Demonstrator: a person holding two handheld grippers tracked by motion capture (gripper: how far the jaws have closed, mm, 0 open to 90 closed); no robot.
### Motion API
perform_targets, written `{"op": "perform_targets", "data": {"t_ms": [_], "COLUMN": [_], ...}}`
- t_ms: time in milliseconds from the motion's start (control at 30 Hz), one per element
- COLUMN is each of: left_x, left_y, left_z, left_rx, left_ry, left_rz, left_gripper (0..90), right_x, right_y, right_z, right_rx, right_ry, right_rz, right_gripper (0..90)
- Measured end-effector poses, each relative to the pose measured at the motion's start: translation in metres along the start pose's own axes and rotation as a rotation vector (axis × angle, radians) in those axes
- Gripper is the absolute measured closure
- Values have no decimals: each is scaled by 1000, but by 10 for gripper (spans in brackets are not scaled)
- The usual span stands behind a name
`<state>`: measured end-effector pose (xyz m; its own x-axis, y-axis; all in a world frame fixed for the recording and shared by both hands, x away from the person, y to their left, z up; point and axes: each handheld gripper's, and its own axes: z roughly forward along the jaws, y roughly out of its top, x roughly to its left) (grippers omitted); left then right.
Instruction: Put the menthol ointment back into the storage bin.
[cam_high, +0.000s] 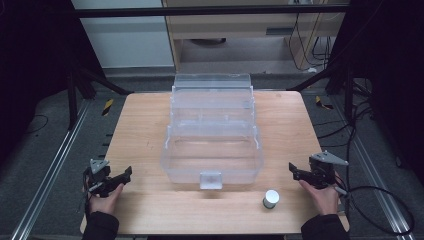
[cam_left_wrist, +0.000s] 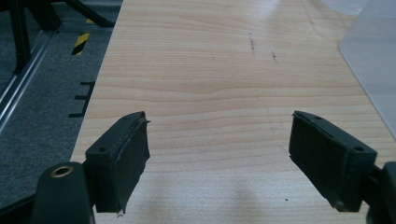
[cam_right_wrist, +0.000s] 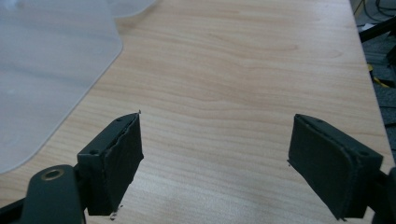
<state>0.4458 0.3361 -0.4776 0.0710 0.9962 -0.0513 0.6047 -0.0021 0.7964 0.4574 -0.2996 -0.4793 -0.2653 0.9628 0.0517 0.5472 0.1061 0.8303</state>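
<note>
Both pairs of jaws are spread wide, with only bare wood seen between them. The left gripper (cam_high: 122, 177) is held near the wooden table's (cam_high: 145, 125) front left corner, the right gripper (cam_high: 296, 172) near its front right edge. Between them a clear plastic box (cam_high: 212, 150) is placed mid-table, lid opened away, long axis across. A small white cylinder (cam_high: 271, 198) is stood upright just beside its front right corner.
</note>
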Motion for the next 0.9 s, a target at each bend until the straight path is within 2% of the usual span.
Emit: {"op": "perform_targets", "data": {"t_ms": [33, 100, 200, 300, 500, 600, 733, 900], "left_x": [0, 1, 1, 1, -1, 0, -1, -2], "left_y": [0, -1, -2, -2, -2, -2, -2, -2], "left_z": [0, 1, 1, 6, 8, 9, 9, 10], "left_rx": [1, 5, 5, 15, 28, 34, 39, 35], "left_ry": [0, 6, 8, 10, 18, 16, 12, 10], "left_rz": [-4, 0, 3, 22, 32, 31, 30, 42], "left_gripper": [203, 210, 223, 231, 234, 238, 243, 245], "right_x": [1, 3, 10, 17, 25, 28, 33, 41], "right_y": [2, 5, 10, 17, 32, 41, 53, 66], "right_z": [-1, -3, -7, -10, -19, -24, -30, -34], "right_rx": [0, -8, 15, 37, 117, 127, 144, 170], "right_ry": [7, 8, 52, 76, 109, 128, 165, 180], "right_rz": [5, -20, -56, -107, -172, -208, -232, -313], "right_gripper": [191, 215, 276, 305, 309, 304, 298, 281]}}
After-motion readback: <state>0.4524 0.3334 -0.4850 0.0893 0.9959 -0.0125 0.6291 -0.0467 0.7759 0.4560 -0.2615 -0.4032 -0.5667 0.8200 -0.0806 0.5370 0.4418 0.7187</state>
